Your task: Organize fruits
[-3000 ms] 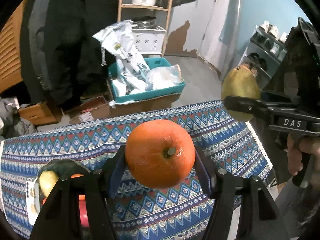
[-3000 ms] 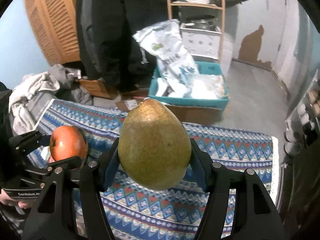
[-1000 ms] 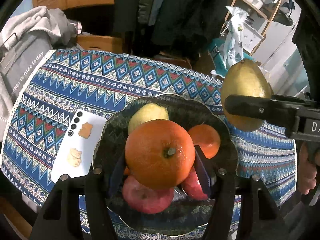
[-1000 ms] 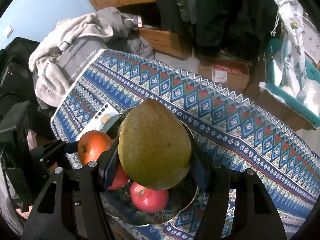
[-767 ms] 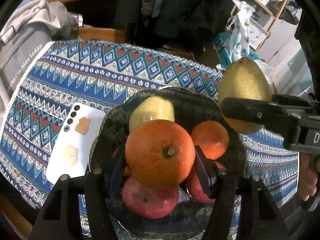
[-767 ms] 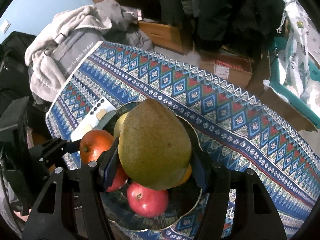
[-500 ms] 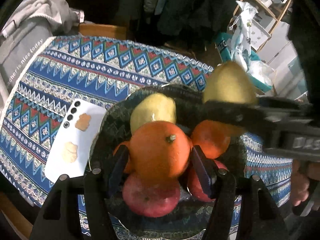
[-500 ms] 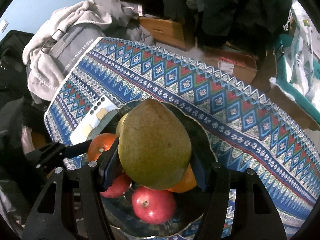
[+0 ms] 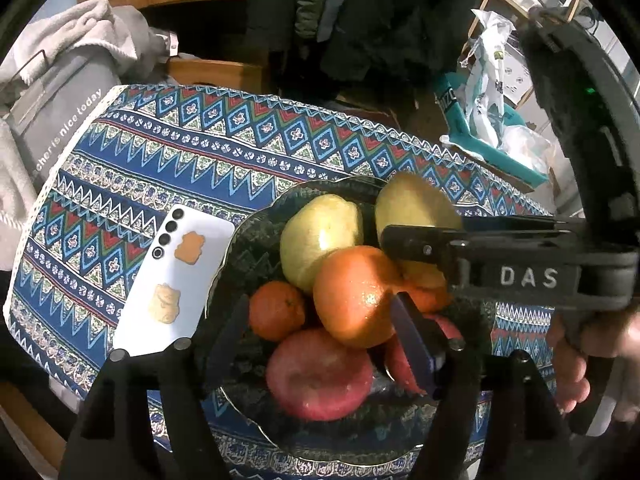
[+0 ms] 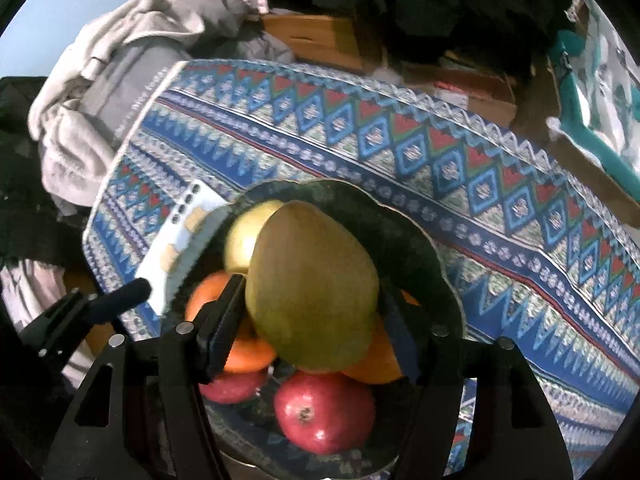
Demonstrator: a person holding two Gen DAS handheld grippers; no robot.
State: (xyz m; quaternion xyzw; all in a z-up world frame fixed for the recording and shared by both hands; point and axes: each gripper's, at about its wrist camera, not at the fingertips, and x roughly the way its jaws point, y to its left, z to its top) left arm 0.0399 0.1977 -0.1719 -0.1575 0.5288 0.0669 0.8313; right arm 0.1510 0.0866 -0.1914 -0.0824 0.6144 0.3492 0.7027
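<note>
Both grippers release fruit into a dark bowl (image 9: 256,236) on a patterned tablecloth (image 9: 224,148).

The left gripper (image 9: 320,336), its jaws just opening, stands clear of the large orange (image 9: 352,292), which rests on the pile among a small orange (image 9: 276,310), a yellow-green apple (image 9: 316,232) and a red apple (image 9: 320,376). The right gripper (image 10: 316,320), jaws also just opening, straddles the pear (image 10: 312,292), with a gap visible at the left pad; whether the other pad touches the pear is unclear. The pear lies atop the fruit. A white phone (image 9: 176,280) lies just beside the bowl, and grey clothes (image 9: 68,64) are heaped beyond the table.
</note>
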